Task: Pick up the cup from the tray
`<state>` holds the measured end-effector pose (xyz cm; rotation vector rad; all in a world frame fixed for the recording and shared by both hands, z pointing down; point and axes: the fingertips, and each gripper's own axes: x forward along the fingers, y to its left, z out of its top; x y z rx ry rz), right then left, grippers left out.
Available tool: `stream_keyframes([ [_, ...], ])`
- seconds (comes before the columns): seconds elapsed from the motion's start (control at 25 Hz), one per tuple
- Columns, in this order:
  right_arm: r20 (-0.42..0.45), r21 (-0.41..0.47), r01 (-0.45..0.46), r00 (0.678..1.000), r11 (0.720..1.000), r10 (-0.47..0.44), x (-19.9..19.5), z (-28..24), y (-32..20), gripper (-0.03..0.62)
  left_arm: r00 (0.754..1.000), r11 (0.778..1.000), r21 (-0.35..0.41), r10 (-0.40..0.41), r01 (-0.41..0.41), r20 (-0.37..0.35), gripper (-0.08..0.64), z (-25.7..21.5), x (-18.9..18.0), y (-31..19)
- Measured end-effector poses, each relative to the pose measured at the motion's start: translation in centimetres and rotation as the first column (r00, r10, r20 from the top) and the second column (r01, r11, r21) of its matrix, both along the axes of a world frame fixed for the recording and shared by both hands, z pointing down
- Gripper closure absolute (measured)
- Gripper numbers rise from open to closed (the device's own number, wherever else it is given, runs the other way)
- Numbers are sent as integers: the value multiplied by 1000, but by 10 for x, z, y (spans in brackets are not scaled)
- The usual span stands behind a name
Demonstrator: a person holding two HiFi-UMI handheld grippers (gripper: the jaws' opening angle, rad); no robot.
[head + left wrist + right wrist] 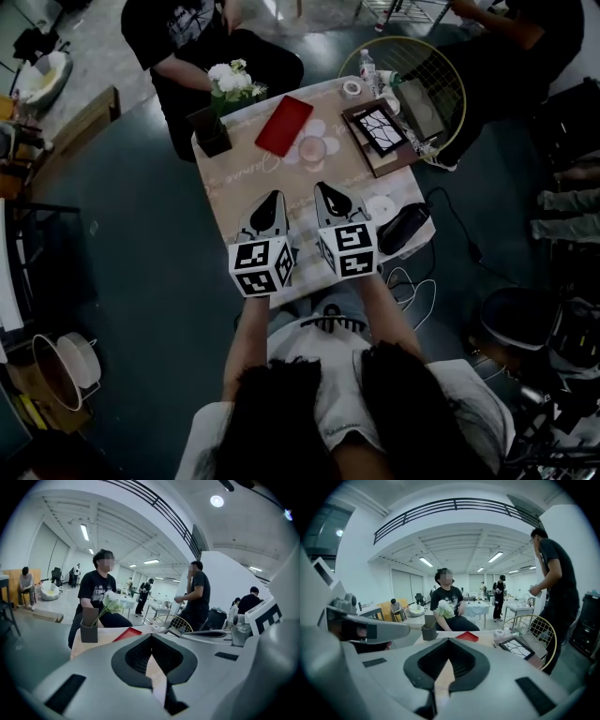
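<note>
Cup appearance: We observed a small round cup point(312, 150), clear with a faint pink tint, standing upright with its mouth open to the top.
Cup position: It stood near the middle of the tabletop point(230, 199), on a pale flower-shaped patch of the cloth. It was just beside the near right corner of the red tray point(284, 125), not on it. We could not tell whether cup and tray touched.
Red tray: We recorded a flat red rectangle lying askew toward the far edge of the tabletop.
Left gripper: We found the left gripper point(272, 202) above the near half of the tabletop, its jaws closed together with nothing between them, apart from the cup.
Right gripper: The right gripper point(327, 193) sat just beside the left one, jaws likewise together and empty. Its tip was near the cup but not touching it.
Marker cubes: Each gripper carried a cube point(262, 265) with black-and-white square markers; we read no letters on them.
Writing on cloth: We noted curling script point(246, 173) running along the left edge of the tabletop, too small to read.
Other items: A dark vase point(212, 133) with white flowers stood at the far left corner. A framed black-and-white panel point(379, 129) lay toward the right edge.
</note>
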<state>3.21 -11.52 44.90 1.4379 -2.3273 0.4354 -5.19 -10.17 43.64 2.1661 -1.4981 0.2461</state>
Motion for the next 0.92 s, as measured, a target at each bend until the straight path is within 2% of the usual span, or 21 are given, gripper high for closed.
stream_keyframes([
  [0.16, -22, 5, -11, 1000, 1000, 11, 5, -2, 11, 584, 1000, 1000, 14, 10, -11, 29, 554, 0, 0, 12],
  [0.36, -22, 18, -19, 1000, 1000, 20, 5, -8, 19, 584, 1000, 1000, 28, 8, -9, 10, 554, -6, -2, 20],
  [0.92, -41, 32, -15, 999, 999, 16, 1, -15, 42, 584, 1000, 999, 52, 11, -12, 16, 554, -16, -3, 45],
])
